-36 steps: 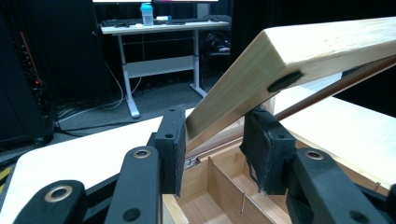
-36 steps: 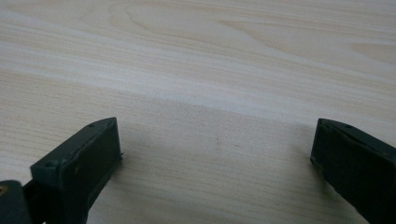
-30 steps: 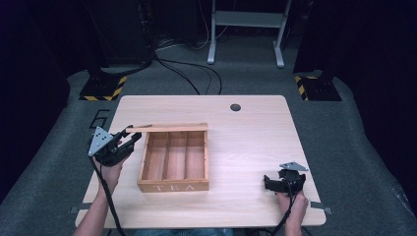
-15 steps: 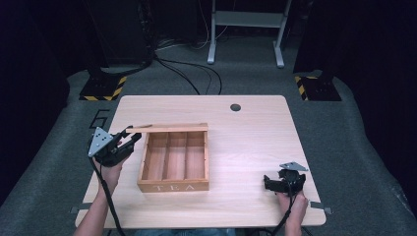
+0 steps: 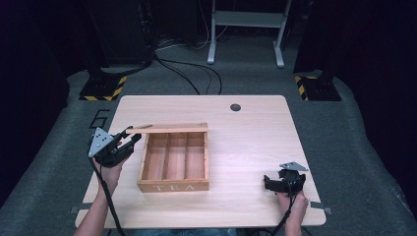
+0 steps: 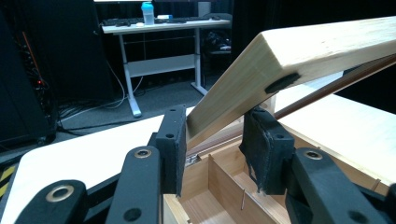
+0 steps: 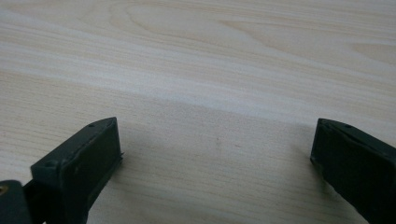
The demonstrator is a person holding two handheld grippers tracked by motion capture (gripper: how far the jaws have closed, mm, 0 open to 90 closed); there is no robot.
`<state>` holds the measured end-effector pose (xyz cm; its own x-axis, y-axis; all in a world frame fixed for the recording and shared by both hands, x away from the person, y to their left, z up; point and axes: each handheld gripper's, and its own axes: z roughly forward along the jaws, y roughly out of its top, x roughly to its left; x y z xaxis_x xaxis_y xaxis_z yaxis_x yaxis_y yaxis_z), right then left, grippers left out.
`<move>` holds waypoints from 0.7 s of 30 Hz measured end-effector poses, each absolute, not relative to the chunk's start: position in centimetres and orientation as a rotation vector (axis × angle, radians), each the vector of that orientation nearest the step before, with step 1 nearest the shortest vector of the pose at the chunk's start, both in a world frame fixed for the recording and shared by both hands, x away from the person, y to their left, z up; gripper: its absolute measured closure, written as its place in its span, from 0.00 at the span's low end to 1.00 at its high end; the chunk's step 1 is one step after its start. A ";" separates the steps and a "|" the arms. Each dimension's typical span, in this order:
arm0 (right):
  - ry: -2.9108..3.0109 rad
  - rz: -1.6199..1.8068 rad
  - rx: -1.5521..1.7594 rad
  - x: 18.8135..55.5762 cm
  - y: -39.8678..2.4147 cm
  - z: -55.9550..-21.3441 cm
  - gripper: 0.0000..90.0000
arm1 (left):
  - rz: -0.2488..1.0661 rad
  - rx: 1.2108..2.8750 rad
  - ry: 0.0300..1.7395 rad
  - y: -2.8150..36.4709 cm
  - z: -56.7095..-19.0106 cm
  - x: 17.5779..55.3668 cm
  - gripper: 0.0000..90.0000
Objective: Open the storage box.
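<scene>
L gripper [image 6: 212,140] jaws clamped on raised lid [image 6: 299,60] of tea box [image 5: 173,169]; R gripper [image 7: 215,154] jaws spread wide, empty, over desk [image 7: 196,60].

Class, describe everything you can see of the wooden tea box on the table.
The tea box is light wood, rectangular, with TEA lettered on its near front. Two dividers split its inside into three compartments, which look empty. Its hinged lid stands raised, its corner clamped between the pads of the left hand-held gripper. The box rests on the pale wooden table, left of centre.
</scene>
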<state>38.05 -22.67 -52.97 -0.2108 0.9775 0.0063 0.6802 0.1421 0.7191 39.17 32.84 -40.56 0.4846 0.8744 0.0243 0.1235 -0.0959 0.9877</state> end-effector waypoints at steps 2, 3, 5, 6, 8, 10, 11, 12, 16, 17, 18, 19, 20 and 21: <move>1.954 0.835 1.583 38.0 -22.7 -53.0 0.01 | 0.798 1.556 0.894 32.8 -40.6 39.2 0.67; 1.955 0.835 1.583 38.0 -22.7 -53.0 0.01 | 0.799 1.555 0.896 32.8 -40.5 39.2 0.67; 1.956 0.836 1.582 38.1 -22.7 -53.0 0.01 | 0.799 1.555 0.897 32.8 -40.5 39.2 0.67; 1.955 0.836 1.583 38.0 -22.7 -53.0 0.01 | 0.799 1.555 0.896 32.8 -40.5 39.2 0.67; 1.956 0.836 1.583 38.0 -22.7 -53.0 0.01 | 0.799 1.556 0.896 32.8 -40.5 39.1 0.67; 1.956 0.836 1.583 38.0 -22.7 -53.0 0.01 | 0.796 1.554 0.897 32.8 -40.6 39.1 0.67; 1.955 0.836 1.583 38.0 -22.7 -53.0 0.01 | 0.797 1.553 0.898 32.8 -40.6 39.1 0.67; 1.955 0.836 1.582 38.0 -22.7 -53.0 0.01 | 0.796 1.550 0.898 32.8 -40.6 39.1 0.67; 1.955 0.836 1.583 38.0 -22.7 -53.0 0.01 | 0.797 1.557 0.896 32.8 -40.5 39.2 0.67; 1.955 0.836 1.583 38.0 -22.7 -53.0 0.01 | 0.796 1.559 0.896 32.8 -40.5 39.2 0.67; 1.956 0.836 1.583 38.1 -22.7 -53.0 0.01 | 0.796 1.559 0.896 32.8 -40.5 39.2 0.67; 1.956 0.836 1.582 38.0 -22.7 -53.0 0.01 | 0.796 1.560 0.896 32.8 -40.5 39.2 0.67; 1.955 0.836 1.583 38.0 -22.7 -53.0 0.01 | 0.797 1.561 0.895 32.8 -40.5 39.2 0.67; 1.956 0.836 1.582 38.1 -22.7 -53.0 0.01 | 0.798 1.562 0.895 32.8 -40.5 39.2 0.67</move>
<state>38.05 -22.67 -52.97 -0.2117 0.9773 0.0066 0.6801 0.1424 0.7191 39.17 32.84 -40.48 0.4853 0.8739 0.0271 0.1272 -0.1013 0.9867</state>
